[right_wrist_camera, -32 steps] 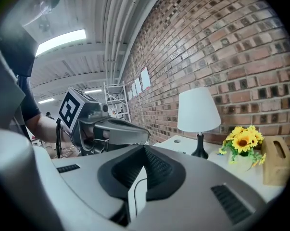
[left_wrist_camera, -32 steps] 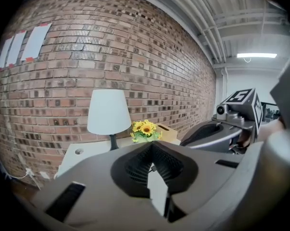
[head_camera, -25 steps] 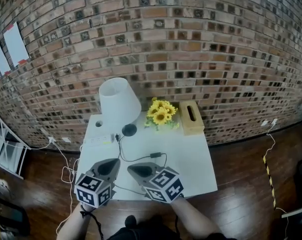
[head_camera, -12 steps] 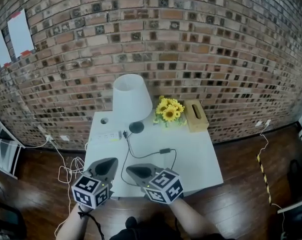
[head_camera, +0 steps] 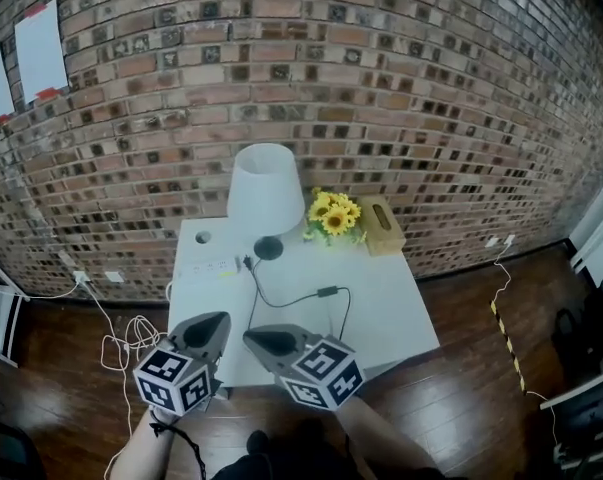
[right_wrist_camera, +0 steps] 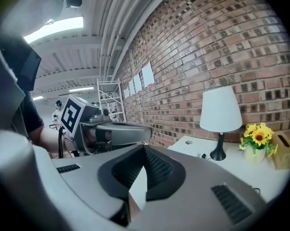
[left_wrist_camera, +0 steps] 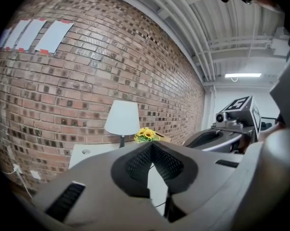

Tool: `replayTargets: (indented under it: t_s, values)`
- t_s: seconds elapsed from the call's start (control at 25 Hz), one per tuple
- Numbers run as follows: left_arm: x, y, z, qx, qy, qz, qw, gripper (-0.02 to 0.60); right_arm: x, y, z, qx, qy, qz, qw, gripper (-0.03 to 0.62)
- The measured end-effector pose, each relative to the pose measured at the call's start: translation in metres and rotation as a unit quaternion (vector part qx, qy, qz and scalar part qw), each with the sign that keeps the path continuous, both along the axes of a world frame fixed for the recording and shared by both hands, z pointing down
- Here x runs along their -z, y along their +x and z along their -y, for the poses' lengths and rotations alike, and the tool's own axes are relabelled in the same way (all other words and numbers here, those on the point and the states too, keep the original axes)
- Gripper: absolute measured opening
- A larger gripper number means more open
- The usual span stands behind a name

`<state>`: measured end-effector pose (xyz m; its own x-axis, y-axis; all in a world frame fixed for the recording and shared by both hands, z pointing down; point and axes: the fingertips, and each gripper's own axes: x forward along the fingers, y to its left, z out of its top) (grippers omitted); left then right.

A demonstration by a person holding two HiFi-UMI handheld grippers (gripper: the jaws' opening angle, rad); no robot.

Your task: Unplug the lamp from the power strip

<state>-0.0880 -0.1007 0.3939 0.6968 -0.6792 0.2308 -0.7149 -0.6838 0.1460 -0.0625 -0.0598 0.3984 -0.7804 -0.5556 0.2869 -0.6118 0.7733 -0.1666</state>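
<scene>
The left gripper (head_camera: 219, 320) hovers with its fingers clenched on nothing. Well ahead of them, slightly left, the white power strip (head_camera: 207, 266) lies on the desk (head_camera: 391, 318). Just beside, the right gripper (head_camera: 251, 337) is likewise clenched and empty. The lamp (head_camera: 266, 188) stands far beyond its fingers, with its plug (head_camera: 249, 263) at the strip's right end.

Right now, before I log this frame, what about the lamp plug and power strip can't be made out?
Head view: power strip too small to tell which socket holds the lamp plug.
Head view: the cord's near loop disappears behind the right gripper.
Left gripper view: the left gripper's own body hides the strip.
Right gripper view: strip too small beside the lamp base.
</scene>
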Motion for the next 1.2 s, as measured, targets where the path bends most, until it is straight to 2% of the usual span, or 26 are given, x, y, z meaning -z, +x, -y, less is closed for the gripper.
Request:
replayTargets:
  t_s: [0.12, 0.28, 0.48, 0.68, 0.88, 1.2]
  values:
    - [0.002, 0.003, 0.0, -0.023, 0.003, -0.003, 0.9997, 0.017, 0.008, -0.001, -0.009, -0.018, 0.007, -0.011, 1.0, -0.012]
    - [0.002, 0.033, -0.01, -0.077, 0.0, -0.026, 0.9967, 0.017, 0.014, 0.021, -0.025, -0.069, 0.013, -0.027, 0.997, -0.012]
    - [-0.004, 0.073, -0.031, -0.144, -0.008, -0.033, 0.989, 0.017, 0.016, 0.053, -0.047, -0.137, 0.011, -0.035, 0.99, -0.012]
    - [-0.005, 0.109, -0.053, -0.195, -0.004, -0.035, 0.9801, 0.017, 0.021, 0.078, -0.07, -0.18, 0.02, -0.028, 0.983, -0.012]
    - [0.0, 0.136, -0.069, -0.228, 0.001, -0.033, 0.9732, 0.017, 0.033, 0.105, -0.087, -0.218, 0.026, -0.006, 0.976, -0.012]
    - [0.017, 0.186, -0.088, -0.253, 0.023, -0.033, 0.9666, 0.017, 0.037, 0.166, -0.112, -0.276, 0.038, 0.008, 0.96, -0.012]
